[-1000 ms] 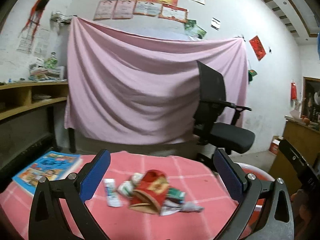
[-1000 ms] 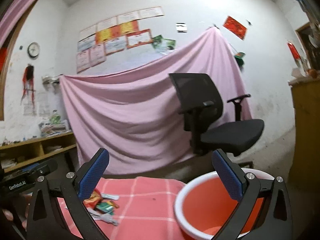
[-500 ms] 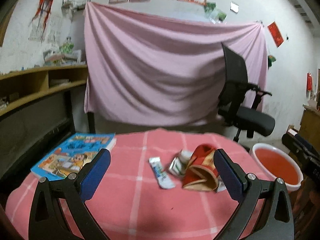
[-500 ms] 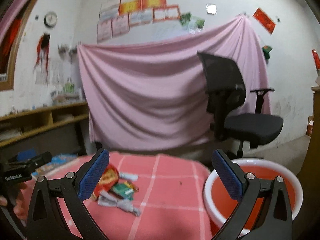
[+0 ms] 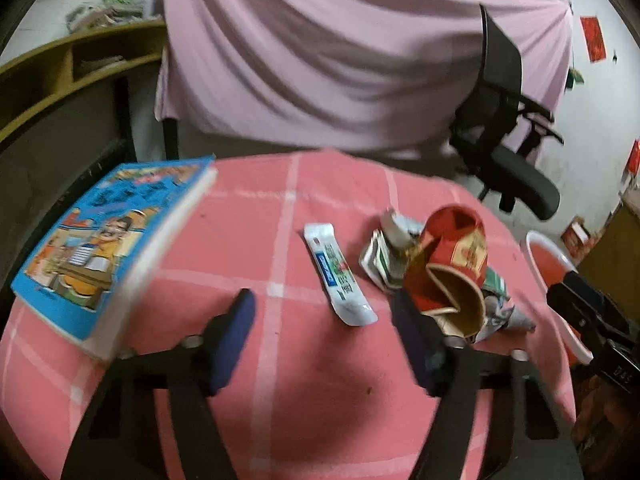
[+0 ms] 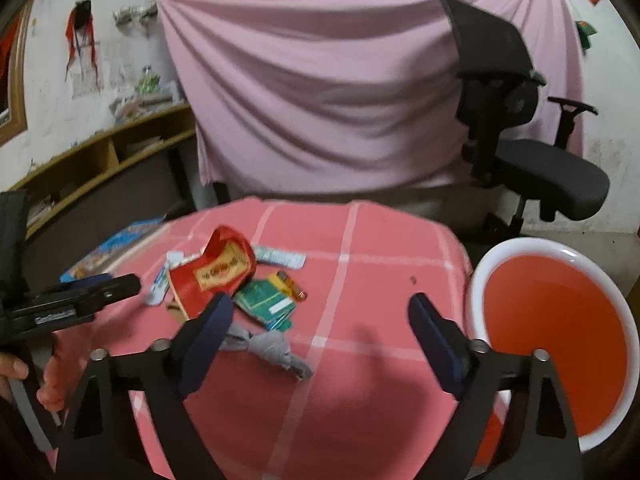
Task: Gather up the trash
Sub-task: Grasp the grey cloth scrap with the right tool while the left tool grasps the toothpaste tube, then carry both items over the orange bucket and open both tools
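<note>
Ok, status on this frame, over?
Left hand-held gripper open, empty, over the table. Right hand-held gripper open, empty. Trash pile untouched on cloth; red basin beside table. Nothing blocking.

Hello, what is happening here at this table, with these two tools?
A person holds a gripper in each hand over a table with a pink checked cloth. Both the left gripper and the right gripper are open and hold nothing. A small pile of trash lies on the cloth: a crushed red paper cup, a white wrapper, a green packet. A red basin stands beside the table, to the right.
</note>
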The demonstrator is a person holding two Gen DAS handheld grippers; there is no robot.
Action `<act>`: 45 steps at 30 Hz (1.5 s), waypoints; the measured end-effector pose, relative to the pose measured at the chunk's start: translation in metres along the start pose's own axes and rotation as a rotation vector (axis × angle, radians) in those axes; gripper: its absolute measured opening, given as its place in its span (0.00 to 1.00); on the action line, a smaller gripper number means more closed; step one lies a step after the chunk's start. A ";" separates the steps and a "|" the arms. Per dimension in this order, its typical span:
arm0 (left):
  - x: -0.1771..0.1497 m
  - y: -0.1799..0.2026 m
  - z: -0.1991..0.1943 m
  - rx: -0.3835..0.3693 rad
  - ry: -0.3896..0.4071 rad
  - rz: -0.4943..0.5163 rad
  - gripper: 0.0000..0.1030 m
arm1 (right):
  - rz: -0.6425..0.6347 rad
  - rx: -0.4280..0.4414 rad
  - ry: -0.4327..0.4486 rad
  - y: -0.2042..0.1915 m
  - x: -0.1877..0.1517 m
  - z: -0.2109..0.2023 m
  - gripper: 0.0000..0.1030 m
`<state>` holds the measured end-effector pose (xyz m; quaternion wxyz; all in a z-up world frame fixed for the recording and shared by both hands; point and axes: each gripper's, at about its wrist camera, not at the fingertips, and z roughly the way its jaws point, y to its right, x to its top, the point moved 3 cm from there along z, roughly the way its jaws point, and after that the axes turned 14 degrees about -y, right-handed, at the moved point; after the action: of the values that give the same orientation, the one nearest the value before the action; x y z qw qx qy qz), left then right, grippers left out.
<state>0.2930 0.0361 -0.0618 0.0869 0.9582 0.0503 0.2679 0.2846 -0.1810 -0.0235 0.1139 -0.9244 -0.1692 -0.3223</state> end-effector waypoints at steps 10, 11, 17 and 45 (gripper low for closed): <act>0.011 0.008 0.018 0.031 -0.063 0.053 0.39 | -0.074 0.015 -0.144 -0.012 -0.005 0.022 0.57; 0.011 0.009 0.019 0.035 -0.066 0.059 0.36 | -0.085 0.013 -0.159 -0.014 -0.006 0.025 0.52; 0.011 0.010 0.024 0.063 -0.078 0.084 0.22 | -0.146 0.012 -0.203 -0.027 -0.010 0.031 0.38; -0.015 0.018 -0.051 -0.040 0.271 0.113 0.18 | -0.196 0.118 0.029 -0.038 -0.016 -0.016 0.17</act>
<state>0.2541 0.0238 -0.0230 0.0833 0.9127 0.0024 0.4000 0.2491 -0.1548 -0.0180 0.1386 -0.8904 -0.2758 -0.3345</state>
